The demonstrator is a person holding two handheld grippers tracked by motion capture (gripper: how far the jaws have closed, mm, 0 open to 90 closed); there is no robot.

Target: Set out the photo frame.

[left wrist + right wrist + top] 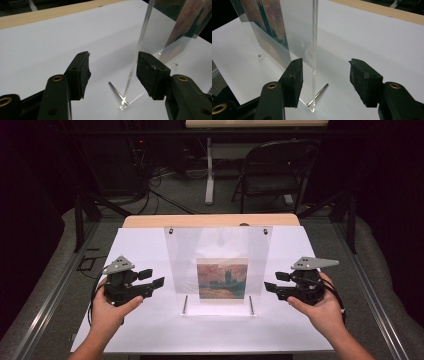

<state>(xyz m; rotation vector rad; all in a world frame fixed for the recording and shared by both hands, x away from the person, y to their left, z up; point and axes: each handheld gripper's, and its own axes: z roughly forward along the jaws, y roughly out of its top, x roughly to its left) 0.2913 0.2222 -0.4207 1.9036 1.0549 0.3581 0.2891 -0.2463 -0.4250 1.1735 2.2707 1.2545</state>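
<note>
A clear plastic frame stands up in the middle of the high view, on a white board. A small painting of a dark building under an orange sky sits low in the frame. Two thin metal pins stick out at its bottom — the left pin and the right pin lie on the board and prop the frame up.

The left gripper is at the left of the frame, held in the left hand. Its jaws are spread wide and hold nothing. In the left gripper view, the edge of the clear frame rises between the two jaws, closer to the right one, and a pin lies on the board just under it.

The right gripper is at the right of the frame, held in the right hand. Its jaws are spread wide too, with nothing in them. In the right gripper view, the frame's edge stands between the jaws, closer to the left one, with a pin at its foot.

At the top of the high view a black folding chair stands on the floor behind the table — well apart from the frame.
</note>
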